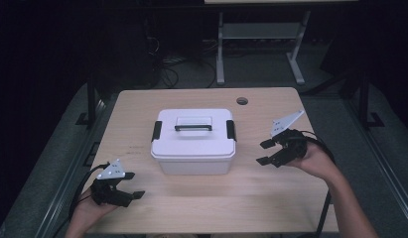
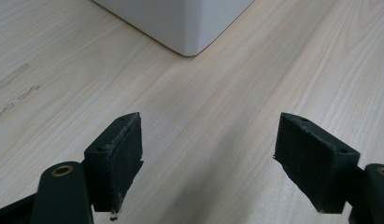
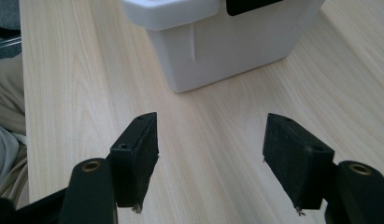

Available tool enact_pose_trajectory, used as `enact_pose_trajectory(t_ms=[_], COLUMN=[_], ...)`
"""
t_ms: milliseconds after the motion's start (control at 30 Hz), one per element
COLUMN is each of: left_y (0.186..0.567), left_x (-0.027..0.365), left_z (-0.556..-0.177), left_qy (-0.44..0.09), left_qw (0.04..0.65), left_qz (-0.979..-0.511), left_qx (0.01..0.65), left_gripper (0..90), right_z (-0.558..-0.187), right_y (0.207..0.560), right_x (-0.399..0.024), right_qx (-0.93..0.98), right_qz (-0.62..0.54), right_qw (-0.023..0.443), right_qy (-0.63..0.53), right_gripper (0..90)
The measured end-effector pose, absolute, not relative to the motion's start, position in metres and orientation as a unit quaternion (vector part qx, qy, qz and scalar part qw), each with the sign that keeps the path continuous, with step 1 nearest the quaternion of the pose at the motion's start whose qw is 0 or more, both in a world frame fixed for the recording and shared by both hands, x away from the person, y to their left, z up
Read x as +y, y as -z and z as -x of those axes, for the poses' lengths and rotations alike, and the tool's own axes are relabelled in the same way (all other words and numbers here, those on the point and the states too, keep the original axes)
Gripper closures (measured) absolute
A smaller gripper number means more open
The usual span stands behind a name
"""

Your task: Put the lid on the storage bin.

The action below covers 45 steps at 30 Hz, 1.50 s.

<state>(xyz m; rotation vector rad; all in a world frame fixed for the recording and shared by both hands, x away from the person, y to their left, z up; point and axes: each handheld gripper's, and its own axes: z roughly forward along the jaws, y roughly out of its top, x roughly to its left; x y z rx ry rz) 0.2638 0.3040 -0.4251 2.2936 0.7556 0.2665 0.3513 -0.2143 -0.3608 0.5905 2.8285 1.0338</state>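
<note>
Sitting between left gripper (image 1: 134, 186) and right gripper (image 1: 264, 152): white box (image 1: 194, 141).

Jaws of right gripper (image 3: 210, 163) spread wide over bare wooden surface (image 3: 77, 84), nothing between; white box (image 3: 236, 51) corner just ahead.

So the lidded box (image 1: 194, 141) sits about mid-table (image 1: 271, 208), with a handle (image 1: 193, 127) on top of the lid and a latch (image 1: 156, 131) on each end. Left gripper (image 1: 131, 186) is down at the near left corner, well apart from the box. Right gripper (image 1: 264, 152) hangs just off the box's right side, jaws pointing at it. There's a cable hole (image 1: 242, 101) behind the box, toward the far right edge.
</note>
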Motion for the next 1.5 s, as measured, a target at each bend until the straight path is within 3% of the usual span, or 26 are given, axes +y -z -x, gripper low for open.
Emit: enact_pose_trajectory(t_ms=[1500], left_y=[0.426], left_x=[0.305], left_z=[-0.263], left_qy=[-0.105], left_qw=[0.345], left_qz=[-0.886], left_qx=[0.293], left_gripper=[22.3], right_z=[-0.336], right_y=[0.398], right_x=[-0.235], right_qx=[0.911], right_qz=[-0.224], right_qw=[0.016], right_qy=[-0.347], right_gripper=[32.1])
